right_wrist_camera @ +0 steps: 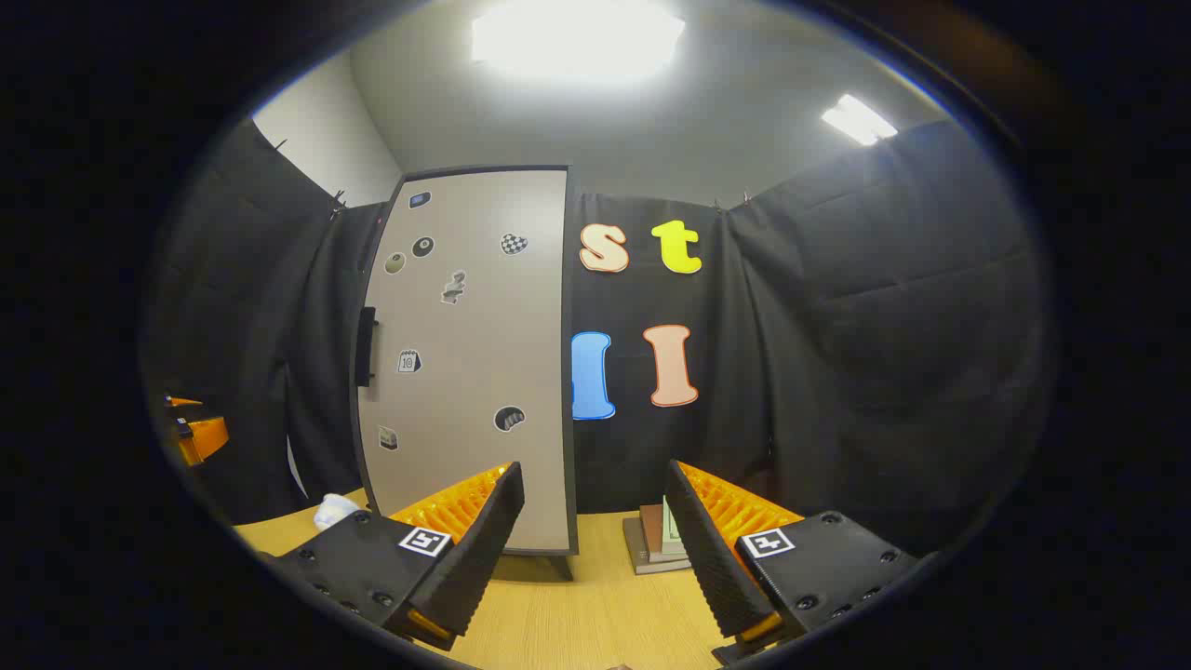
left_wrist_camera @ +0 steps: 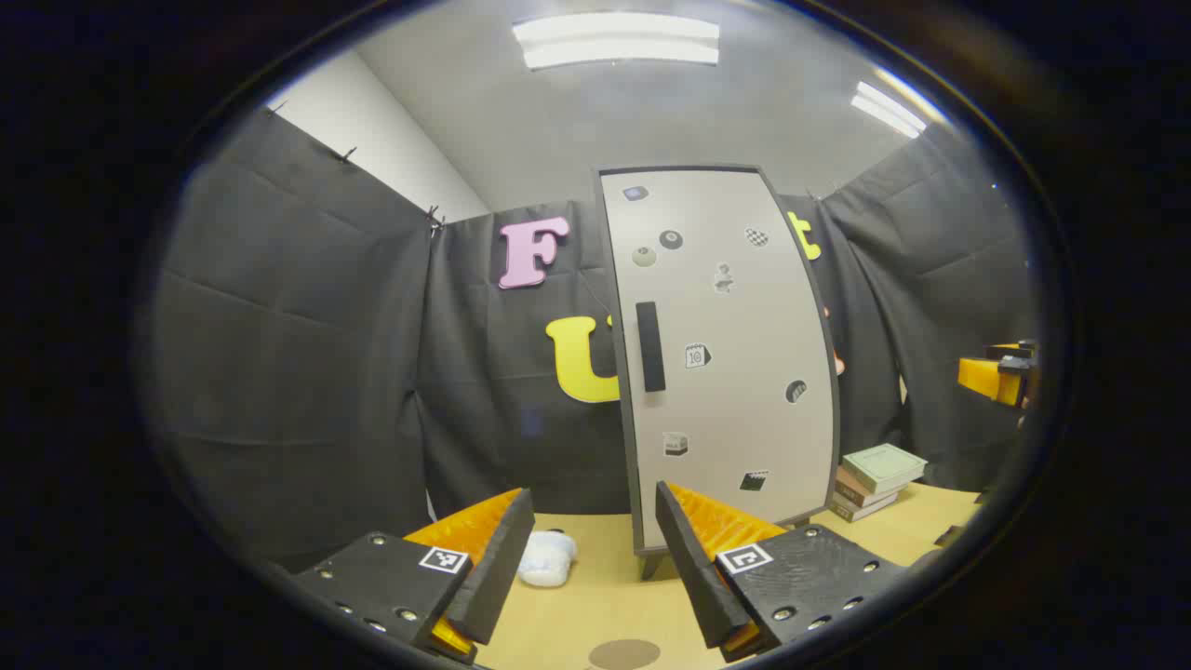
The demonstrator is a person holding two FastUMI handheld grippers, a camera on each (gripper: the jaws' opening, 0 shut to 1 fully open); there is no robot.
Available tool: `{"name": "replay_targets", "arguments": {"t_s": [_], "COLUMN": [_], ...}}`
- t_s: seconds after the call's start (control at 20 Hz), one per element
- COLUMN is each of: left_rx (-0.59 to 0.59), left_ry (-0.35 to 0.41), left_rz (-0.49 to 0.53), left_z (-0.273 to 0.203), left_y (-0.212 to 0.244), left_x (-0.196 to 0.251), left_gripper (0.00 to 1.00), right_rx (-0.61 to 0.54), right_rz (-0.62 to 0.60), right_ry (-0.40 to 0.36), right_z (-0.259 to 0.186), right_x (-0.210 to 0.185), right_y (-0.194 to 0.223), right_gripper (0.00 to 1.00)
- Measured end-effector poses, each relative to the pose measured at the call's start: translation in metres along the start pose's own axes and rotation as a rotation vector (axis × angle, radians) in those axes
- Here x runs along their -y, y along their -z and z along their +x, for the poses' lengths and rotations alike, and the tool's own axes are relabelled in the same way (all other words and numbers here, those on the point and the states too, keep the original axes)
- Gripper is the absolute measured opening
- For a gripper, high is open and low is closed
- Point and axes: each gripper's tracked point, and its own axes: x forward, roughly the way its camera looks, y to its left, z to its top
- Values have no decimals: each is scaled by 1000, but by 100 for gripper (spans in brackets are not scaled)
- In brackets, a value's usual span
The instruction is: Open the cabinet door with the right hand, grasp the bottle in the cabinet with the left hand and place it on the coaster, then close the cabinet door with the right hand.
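Door: tall grey sticker-dotted cabinet door [right_wrist_camera: 470, 363] standing closed, bottle presumably behind it | Grippers: right gripper [right_wrist_camera: 595, 540] and left gripper [left_wrist_camera: 591, 558] both gaping wide, empty, facing cabinet | Risk: right fingers slipping off slim black handle [right_wrist_camera: 366, 346], cabinet tipping.

Grey cabinet door [left_wrist_camera: 726, 372] w/ black handle [left_wrist_camera: 649, 346], tan wood-grain table [right_wrist_camera: 595, 614], brown coaster [left_wrist_camera: 623, 654].

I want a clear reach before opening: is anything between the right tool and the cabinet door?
In the right gripper view, only bare table lies between the right tool and the closed cabinet door.
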Motion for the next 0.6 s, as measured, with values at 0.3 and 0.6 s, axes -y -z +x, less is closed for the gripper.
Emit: {"name": "replay_targets", "arguments": {"t_s": [0.3,0.6], "left_rx": [-1,-4], "left_ry": [7,8], "left_rz": [0,-1], "left_z": [2,5], "left_y": [0,0], "left_x": [8,17], "left_gripper": [82,81], "right_rx": [-12,-26], "right_rz": [6,3], "right_ry": [-10,-17], "right_z": [3,7], "right_x": [-1,2], "right_y": [4,9], "right_gripper": [98,97]}}
